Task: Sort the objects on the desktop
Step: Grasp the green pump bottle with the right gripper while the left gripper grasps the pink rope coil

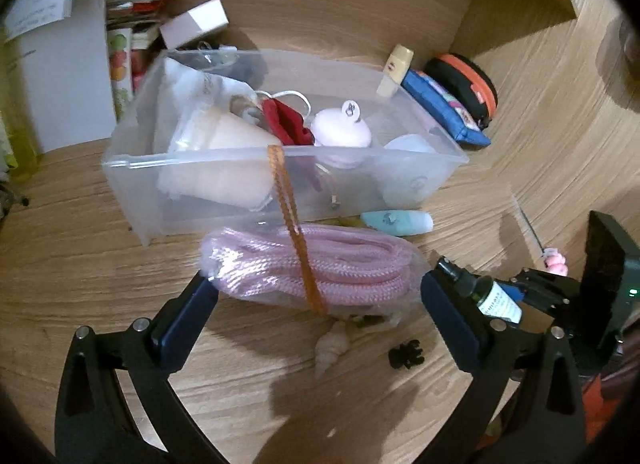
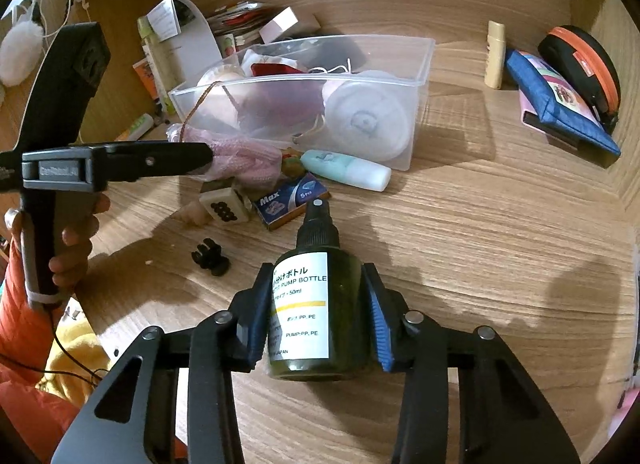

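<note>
A clear plastic bin (image 1: 132, 159) (image 2: 420, 63) on the wooden desk holds a cone-shaped cup, red cloth and white round items. A bagged pink rope (image 1: 312, 264) (image 2: 244, 161) lies in front of the bin, with an orange ribbon (image 1: 294, 223) running from it over the bin's rim. My left gripper (image 1: 320, 288) is open, its fingers on either side of the rope bag. My right gripper (image 2: 316, 312) is shut on a dark green pump bottle (image 2: 312, 304), held above the desk; the bottle also shows in the left wrist view (image 1: 488, 292).
A mint tube (image 2: 344, 169), a blue Max box (image 2: 288, 199), a white stamp block (image 2: 222, 203), a black clip (image 2: 210, 256) and a shell (image 1: 332, 344) lie near the bin. A blue pouch (image 2: 560, 107), an orange-black case (image 2: 580, 63) and a cream tube (image 2: 495, 53) sit right. Papers and boxes stand behind.
</note>
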Motion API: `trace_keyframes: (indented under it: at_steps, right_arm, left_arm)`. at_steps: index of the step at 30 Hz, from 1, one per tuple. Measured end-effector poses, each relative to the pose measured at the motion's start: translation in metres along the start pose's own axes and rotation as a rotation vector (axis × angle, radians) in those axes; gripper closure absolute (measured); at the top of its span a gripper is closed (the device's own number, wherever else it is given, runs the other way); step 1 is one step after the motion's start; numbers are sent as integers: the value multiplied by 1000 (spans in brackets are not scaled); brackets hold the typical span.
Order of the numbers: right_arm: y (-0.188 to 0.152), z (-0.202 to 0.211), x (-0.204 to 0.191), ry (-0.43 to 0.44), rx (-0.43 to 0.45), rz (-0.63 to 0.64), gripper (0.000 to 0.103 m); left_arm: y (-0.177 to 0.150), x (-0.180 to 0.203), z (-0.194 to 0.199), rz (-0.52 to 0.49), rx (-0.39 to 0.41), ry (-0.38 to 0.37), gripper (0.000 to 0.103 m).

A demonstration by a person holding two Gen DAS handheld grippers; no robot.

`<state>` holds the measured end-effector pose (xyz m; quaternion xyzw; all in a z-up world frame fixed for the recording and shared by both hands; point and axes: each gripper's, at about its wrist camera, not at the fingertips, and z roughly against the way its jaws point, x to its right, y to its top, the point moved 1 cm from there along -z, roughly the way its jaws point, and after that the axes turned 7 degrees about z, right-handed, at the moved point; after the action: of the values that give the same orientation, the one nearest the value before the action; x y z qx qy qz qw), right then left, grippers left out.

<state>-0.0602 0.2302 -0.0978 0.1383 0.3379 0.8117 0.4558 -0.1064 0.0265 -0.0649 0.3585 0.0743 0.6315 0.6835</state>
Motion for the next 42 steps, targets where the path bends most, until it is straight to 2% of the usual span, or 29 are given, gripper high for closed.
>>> trace_keyframes:
  at_steps: [3,7,9,11,12,14,15,19,21,29,32,33,36,37,40,42]
  right_arm:
    - [1,-1,1,1,1,-1,64]
    - [1,-2,2,4,1,-3,64]
    - [2,-2,4,4,0,-3,64]
    - [3,-2,6,6,1,-2,64]
    - [3,-2,7,7,1,-3,64]
    - [3,-2,9,11,0,-7,64]
    - [3,-1,10,12,-2,-7,64]
    - [1,1,13,11,-2,-8,64]
    - [0,2,17,12,0,-16,64]
    - [-3,5,22,2,1,-27,64]
    - [-3,6,23,-5,-2,-21,64]
    - [-3,5,24,-7,-3,-22,64]
    - [-1,5,26,-12,-1,-29,64]
    - [-1,5,27,-12,4,-32,64]
    - [1,5,29,-6,11,-37,64]
    - [3,5,29,-4,12,-41,64]
  left_arm:
    - [-4,-5,13,7,28,49,0]
    - [-14,-9,20,20,2,116,1]
    - [-18,-5,24,0,16,154,1]
    - [-22,6,29,-78,57,226,1]
    - [-24,15,31,-149,80,288,0]
    - [-24,24,29,-223,94,361,0]
    - [-24,25,29,-248,88,374,0]
    - [-22,24,16,-312,22,372,0]
    - [-20,28,9,-348,19,392,0]
    - [-3,44,-26,-503,-22,363,1]
    - [0,49,-33,-530,-54,290,12]
    - [0,52,-37,-537,-73,265,21]
    - [-4,56,-42,-547,-65,256,39]
    - [-4,55,-43,-536,-58,255,46]
    - [-1,49,-37,-486,-20,256,57]
    - [4,39,-30,-425,0,242,61]
